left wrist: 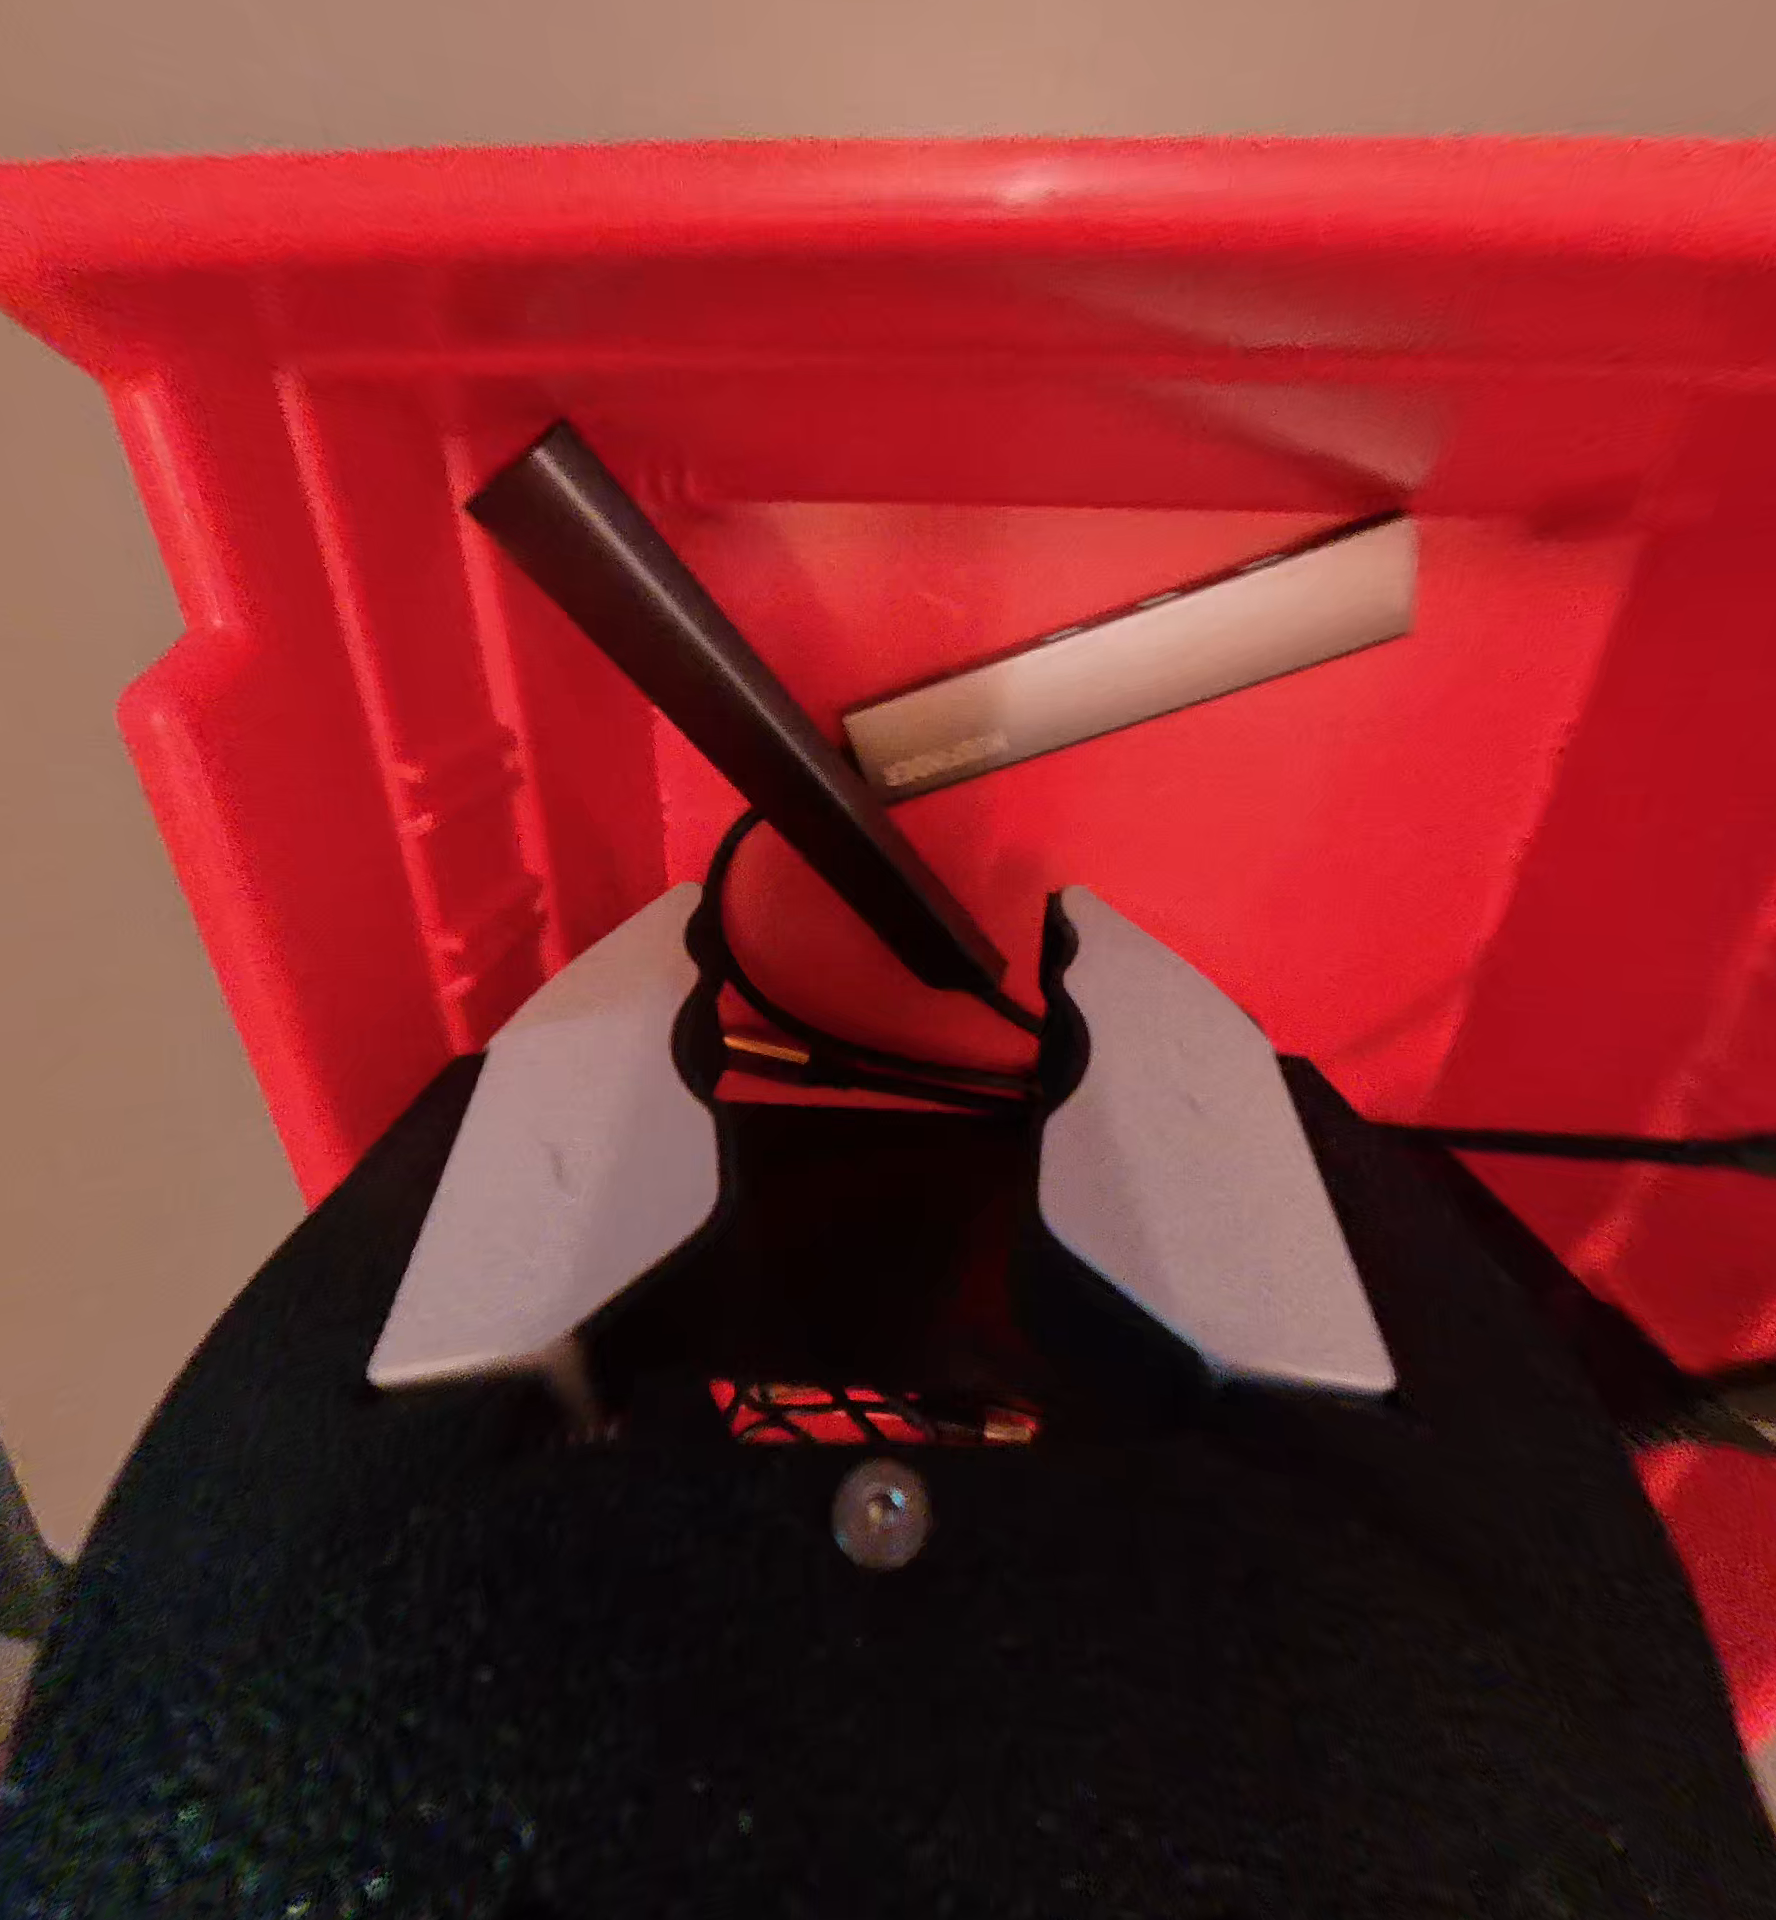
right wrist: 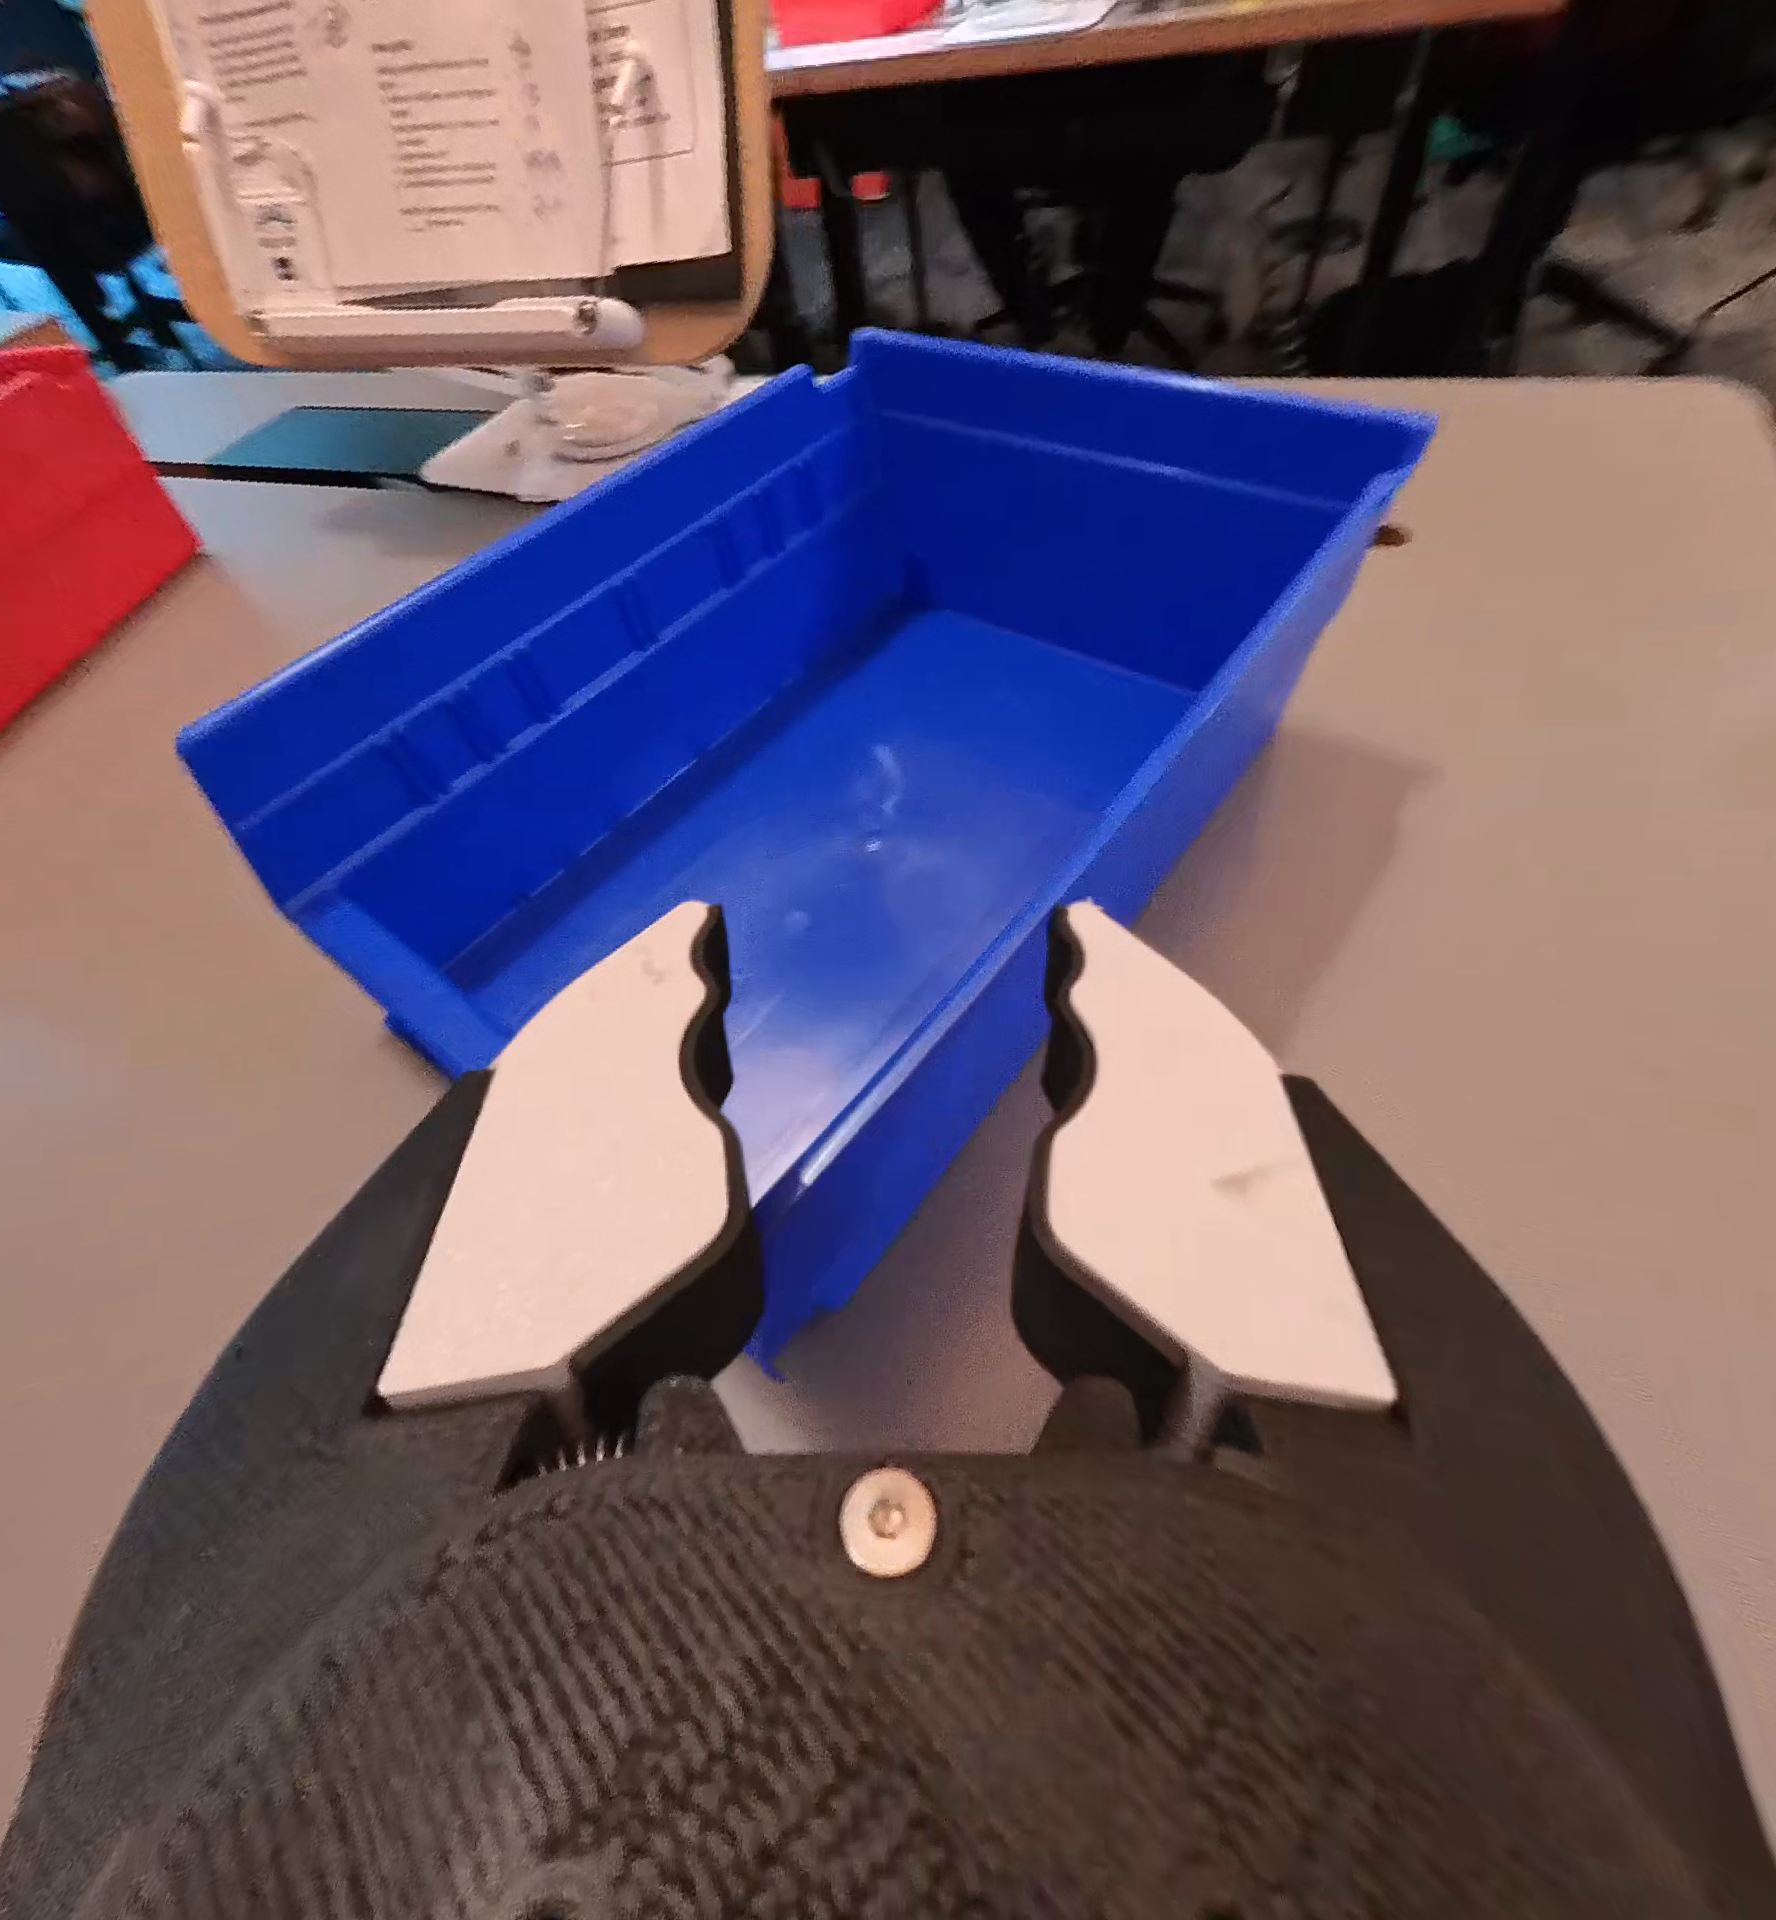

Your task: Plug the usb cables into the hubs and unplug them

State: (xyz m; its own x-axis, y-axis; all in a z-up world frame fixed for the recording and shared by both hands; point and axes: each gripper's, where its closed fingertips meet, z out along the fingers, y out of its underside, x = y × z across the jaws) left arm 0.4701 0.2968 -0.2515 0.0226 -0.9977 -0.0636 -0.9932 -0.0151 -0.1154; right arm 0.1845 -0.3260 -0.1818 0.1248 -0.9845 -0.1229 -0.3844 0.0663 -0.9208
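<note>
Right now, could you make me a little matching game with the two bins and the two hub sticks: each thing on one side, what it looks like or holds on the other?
Things:
1. red bin
2. blue bin
3. black hub
4. silver hub

Descriptions:
A. holds nothing
B. dark stick with a thin black cable at its near end
C. holds both hubs
D. pale stick lying on the bin floor

Pairs: 1-C, 2-A, 3-B, 4-D
</note>
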